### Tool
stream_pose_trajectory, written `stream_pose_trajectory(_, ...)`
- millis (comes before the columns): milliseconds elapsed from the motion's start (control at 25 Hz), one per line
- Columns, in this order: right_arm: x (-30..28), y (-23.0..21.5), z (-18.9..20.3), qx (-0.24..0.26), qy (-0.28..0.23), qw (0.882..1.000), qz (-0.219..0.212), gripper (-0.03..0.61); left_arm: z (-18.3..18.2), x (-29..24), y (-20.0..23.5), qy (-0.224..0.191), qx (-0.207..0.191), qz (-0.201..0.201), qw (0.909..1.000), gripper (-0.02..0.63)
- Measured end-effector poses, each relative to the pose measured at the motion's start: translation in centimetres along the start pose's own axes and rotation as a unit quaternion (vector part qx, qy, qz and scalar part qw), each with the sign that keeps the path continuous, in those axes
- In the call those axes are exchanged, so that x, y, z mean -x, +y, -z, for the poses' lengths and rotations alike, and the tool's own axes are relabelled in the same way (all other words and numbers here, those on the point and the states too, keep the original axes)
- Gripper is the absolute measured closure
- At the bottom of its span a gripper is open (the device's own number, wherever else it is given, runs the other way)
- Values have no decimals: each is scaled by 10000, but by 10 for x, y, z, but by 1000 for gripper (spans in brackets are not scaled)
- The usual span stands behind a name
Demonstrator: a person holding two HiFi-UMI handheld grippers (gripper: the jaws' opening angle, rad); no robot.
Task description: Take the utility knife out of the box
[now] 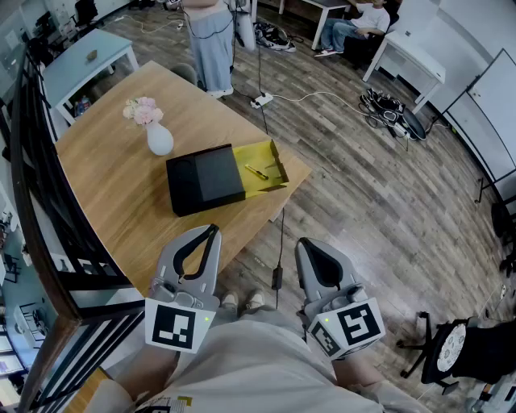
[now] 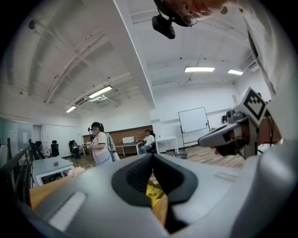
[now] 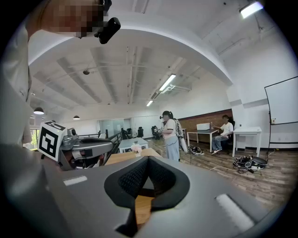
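the left gripper (image 1: 213,231) and the right gripper (image 1: 305,244) are held side by side at the near end of the wooden table (image 1: 113,193), both well apart from the box (image 1: 205,179). in the left gripper view the two jaws are seen pressed tip to tip, with nothing clamped between them; only a strip of yellow and of table top is visible through the opening behind the tips. in the right gripper view the jaws are likewise closed on each other and nothing is held; table top is seen through the opening behind them.

the box is a flat black case lying near the far right corner of the table. a yellow tray (image 1: 270,155) lies open against its right side, at the table edge. the utility knife (image 1: 256,172) is found lying flat inside this yellow tray, untouched by either gripper.

a white vase (image 1: 159,139) holding pale pink flowers (image 1: 143,110) stands upright on the table, just beyond the black case on the left.

a standing person (image 1: 211,40) is seen on the floor beyond the far end of the table. a seated person (image 1: 355,24) is seen further off at a white desk (image 1: 411,60). a cable with a power strip (image 1: 261,100) lies on the wooden floor.
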State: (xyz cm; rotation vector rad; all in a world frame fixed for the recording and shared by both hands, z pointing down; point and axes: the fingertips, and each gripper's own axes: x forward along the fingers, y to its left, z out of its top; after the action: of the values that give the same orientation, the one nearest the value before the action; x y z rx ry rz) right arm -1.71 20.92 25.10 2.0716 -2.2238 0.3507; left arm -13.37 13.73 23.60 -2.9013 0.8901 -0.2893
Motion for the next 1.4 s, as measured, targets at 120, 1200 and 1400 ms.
stream_pose_trajectory(120, 3, -5, 1, -102, -70, 9999, 70, 578, 0, 0, -6, 26, -62, 92, 9999, 611)
stream_pose_trajectory(1200, 3, -48, 14, -118, -25, 9998, -143, 578, 10, -27, -28, 186, -85, -227, 9995, 611)
stream_pose_trajectory(1400, 5, -58, 17, -119, -52, 9998, -134, 578, 8, -36, -34, 118, -122, -251, 9995, 611)
